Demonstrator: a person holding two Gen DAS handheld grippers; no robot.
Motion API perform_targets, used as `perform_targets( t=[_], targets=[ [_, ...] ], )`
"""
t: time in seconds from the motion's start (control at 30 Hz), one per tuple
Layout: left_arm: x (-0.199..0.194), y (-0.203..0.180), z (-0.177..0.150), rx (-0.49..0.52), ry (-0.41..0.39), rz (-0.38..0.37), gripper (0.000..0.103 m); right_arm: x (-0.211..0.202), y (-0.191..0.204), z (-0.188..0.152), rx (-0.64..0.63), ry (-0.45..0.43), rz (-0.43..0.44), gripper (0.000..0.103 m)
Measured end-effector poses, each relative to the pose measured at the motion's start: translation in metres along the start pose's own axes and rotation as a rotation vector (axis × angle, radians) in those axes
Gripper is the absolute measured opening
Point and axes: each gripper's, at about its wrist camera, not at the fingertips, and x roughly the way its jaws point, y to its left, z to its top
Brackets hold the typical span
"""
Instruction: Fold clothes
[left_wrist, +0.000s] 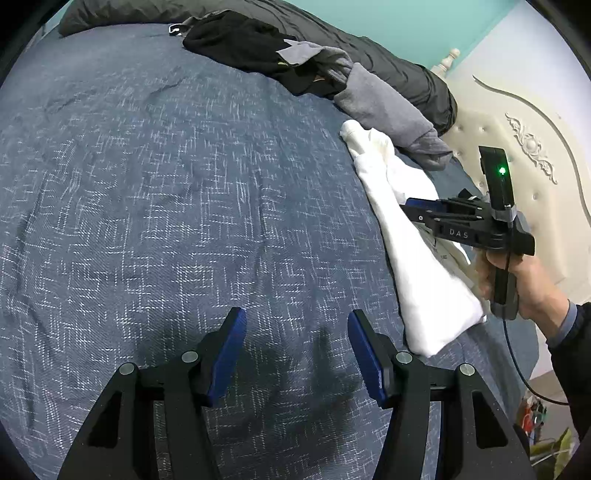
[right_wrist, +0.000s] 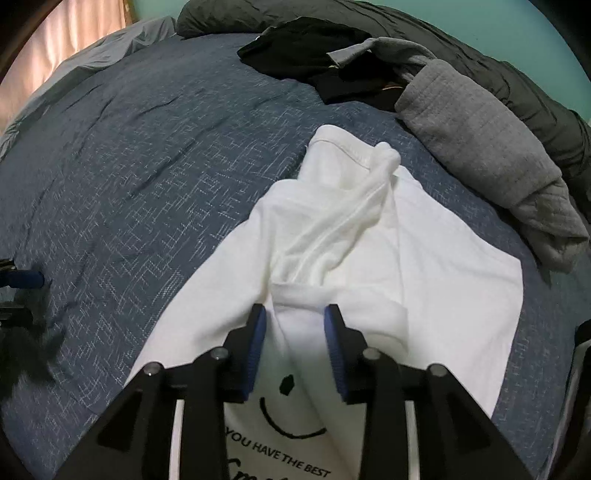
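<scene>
**White tee on the bed, both grippers empty — risk notes**

The white cotton T-shirt with a black smiley print and lettering lies on the blue cross-hatch woven bedspread, near the bed's right side. Its sides look turned in, but a twisted ridge of cloth runs up the middle towards the collar end, so I judge it part-folded or loosely bunched; I cannot tell which.

My right gripper hangs just above the shirt's mid-section, jaws apart, nothing between them. My left gripper is over bare bedspread, well apart from the shirt, jaws spread wide and empty.

Beyond the shirt: a grey quilted sweatshirt just past its far right corner, a crumpled black garment further back, and a dark padded duvet along the far edge.

Risks, as I judge them:
- Closing on the twisted ridge could lift several layers at once and undo the turned-in sides.
- A one-sided lift would drag the shirt askew, the left gripper being too far off to pin it.
- Any pull towards the far side may snag the grey sweatshirt.
- The soft bedspread may bunch up in the jaws.
</scene>
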Motion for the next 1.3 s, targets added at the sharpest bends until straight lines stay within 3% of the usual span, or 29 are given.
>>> perform_targets(
  t=[0.13, 0.2, 0.23, 0.27, 0.37, 0.63, 0.87, 1.0, 1.1, 1.17, 1.3],
  targets=[
    [0.000, 0.000, 0.001, 0.002, 0.000, 0.000, 0.061, -0.001, -0.004, 0.000, 0.025, -0.010, 0.005, 0.032],
    [0.000, 0.000, 0.001, 0.001, 0.000, 0.000, 0.061, -0.005, -0.011, 0.001, 0.057, -0.027, 0.017, 0.025],
    [0.000, 0.001, 0.001, 0.000, 0.000, 0.000, 0.061, -0.008, -0.014, 0.001, 0.073, -0.036, 0.022, 0.013],
    [0.000, 0.001, 0.001, -0.001, 0.000, 0.000, 0.061, -0.012, -0.019, 0.001, 0.095, -0.052, 0.030, 0.008],
    [-0.001, 0.002, 0.001, -0.001, -0.001, -0.001, 0.061, -0.025, -0.035, 0.003, 0.155, -0.106, 0.037, 0.004],
    [0.002, 0.000, 0.001, 0.002, 0.006, 0.003, 0.061, -0.053, -0.102, 0.000, 0.346, -0.189, -0.022, 0.003],
    [0.004, -0.001, -0.002, 0.009, 0.017, 0.003, 0.061, -0.030, -0.154, -0.018, 0.478, -0.105, -0.108, 0.003],
    [0.005, 0.001, -0.002, 0.009, 0.022, 0.005, 0.061, -0.013, -0.160, -0.019, 0.510, -0.041, -0.108, 0.003],
    [0.003, 0.003, -0.001, 0.004, 0.018, 0.003, 0.061, -0.026, -0.168, -0.024, 0.572, -0.057, -0.175, 0.003],
    [0.001, 0.002, -0.001, 0.005, 0.015, 0.001, 0.061, -0.042, -0.168, -0.029, 0.588, -0.101, -0.143, 0.004],
    [-0.001, 0.000, -0.001, 0.010, 0.015, -0.002, 0.061, -0.059, -0.144, -0.038, 0.549, -0.123, 0.017, 0.005]
  ],
)
